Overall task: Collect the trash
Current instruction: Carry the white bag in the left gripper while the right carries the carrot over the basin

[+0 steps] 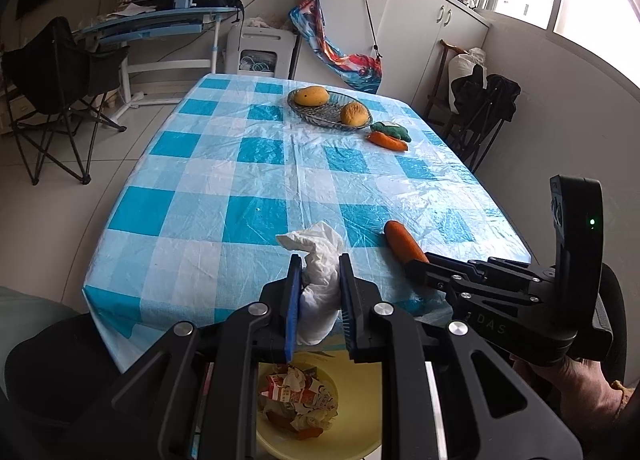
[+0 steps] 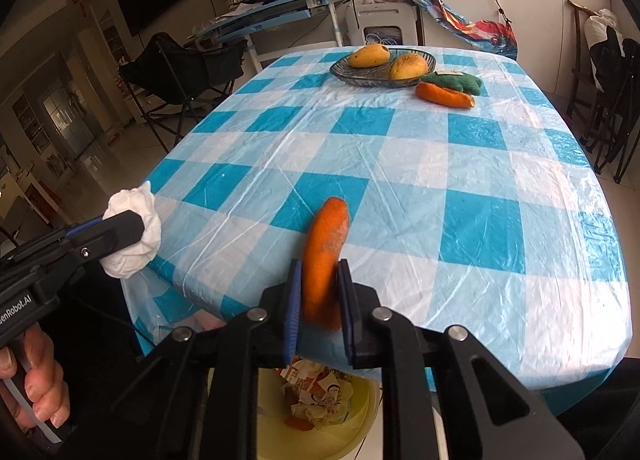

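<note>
My left gripper (image 1: 320,280) is shut on a crumpled white tissue (image 1: 318,280), held at the table's near edge above a yellow bin (image 1: 352,432) that holds cartons and scraps. The tissue also shows in the right wrist view (image 2: 136,232). My right gripper (image 2: 320,284) is shut on an orange carrot (image 2: 326,248), near the table's front edge; the carrot also shows in the left wrist view (image 1: 404,242). The yellow bin (image 2: 356,416) sits on the floor below both grippers.
The blue-and-white checked table (image 1: 256,179) carries a glass dish (image 1: 320,115) with two mangoes and a plush carrot toy (image 1: 390,135) at the far end. A black folding chair (image 1: 56,91) stands left; another chair (image 1: 484,107) stands right. A desk and cabinets line the back.
</note>
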Tool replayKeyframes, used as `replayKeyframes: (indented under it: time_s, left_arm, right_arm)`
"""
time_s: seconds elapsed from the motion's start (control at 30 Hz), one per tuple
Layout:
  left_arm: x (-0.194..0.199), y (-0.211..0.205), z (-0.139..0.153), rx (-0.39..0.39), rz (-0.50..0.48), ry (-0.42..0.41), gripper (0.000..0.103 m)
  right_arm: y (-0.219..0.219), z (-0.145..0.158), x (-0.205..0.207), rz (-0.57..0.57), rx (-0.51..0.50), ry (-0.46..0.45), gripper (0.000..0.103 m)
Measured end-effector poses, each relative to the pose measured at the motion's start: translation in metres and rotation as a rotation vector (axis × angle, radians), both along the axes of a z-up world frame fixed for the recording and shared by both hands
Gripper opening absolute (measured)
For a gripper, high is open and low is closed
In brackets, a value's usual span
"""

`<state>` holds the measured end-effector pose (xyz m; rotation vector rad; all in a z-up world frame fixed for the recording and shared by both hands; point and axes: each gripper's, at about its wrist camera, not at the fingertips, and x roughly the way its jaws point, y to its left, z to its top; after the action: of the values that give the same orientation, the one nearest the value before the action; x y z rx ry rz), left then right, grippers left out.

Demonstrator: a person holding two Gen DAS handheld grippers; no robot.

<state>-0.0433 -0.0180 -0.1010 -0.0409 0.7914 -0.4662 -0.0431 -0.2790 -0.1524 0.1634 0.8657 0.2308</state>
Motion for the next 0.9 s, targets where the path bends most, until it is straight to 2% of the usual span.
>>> replayKeyframes:
  time_s: [0.3, 0.9]
  left_arm:
    - [-0.006, 0.008, 0.007, -0.031, 0.007, -0.022, 0.016]
    - [-0.020, 0.012, 0.018, -0.043, 0.010, -0.043, 0.016]
  right_arm:
    - [0.006, 0.022, -0.024, 0.036, 0.022, -0.069, 0.018]
    - [0.034, 0.028, -0.068, 0.125, 0.052, -0.054, 0.018]
